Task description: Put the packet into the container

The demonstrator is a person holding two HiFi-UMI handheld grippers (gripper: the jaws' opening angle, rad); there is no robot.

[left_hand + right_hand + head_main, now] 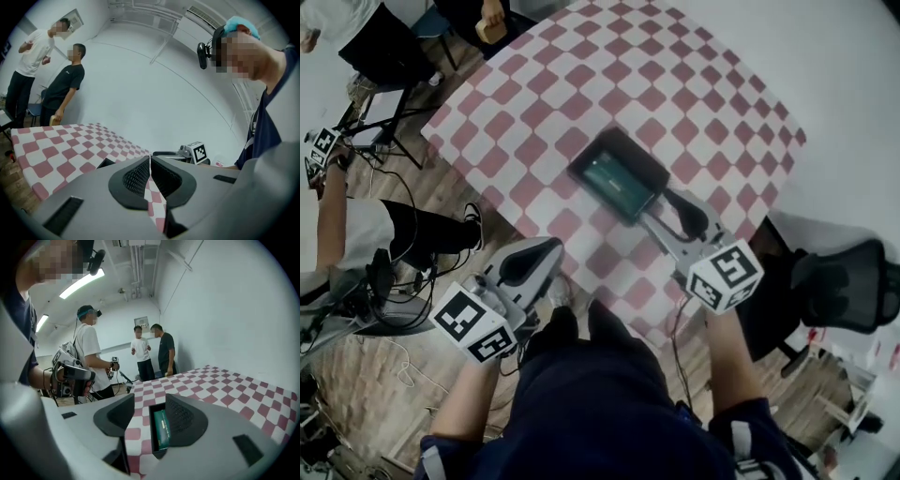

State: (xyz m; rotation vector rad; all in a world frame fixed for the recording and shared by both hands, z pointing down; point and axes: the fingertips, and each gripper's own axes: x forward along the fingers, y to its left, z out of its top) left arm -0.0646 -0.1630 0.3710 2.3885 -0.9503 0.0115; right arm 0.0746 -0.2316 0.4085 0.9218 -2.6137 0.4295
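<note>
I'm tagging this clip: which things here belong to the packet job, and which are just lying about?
Job: green packet, lying in the black container; right gripper, jaws apart at it.
Lying about: left gripper, shut and empty; office chair; floor cables.

Light falls bright and even over the checked table [609, 84], coming from ceiling strip lights [80, 283] that show high above and to the left of the table in the right gripper view, so shadows on the table are faint and soft-edged. Beyond the table's far edge the white wall [140, 84] washes out to a flat glow, and the head view is slightly soft all over. Both gripper views bow straight lines around the table and darken to black at their corners.
</note>
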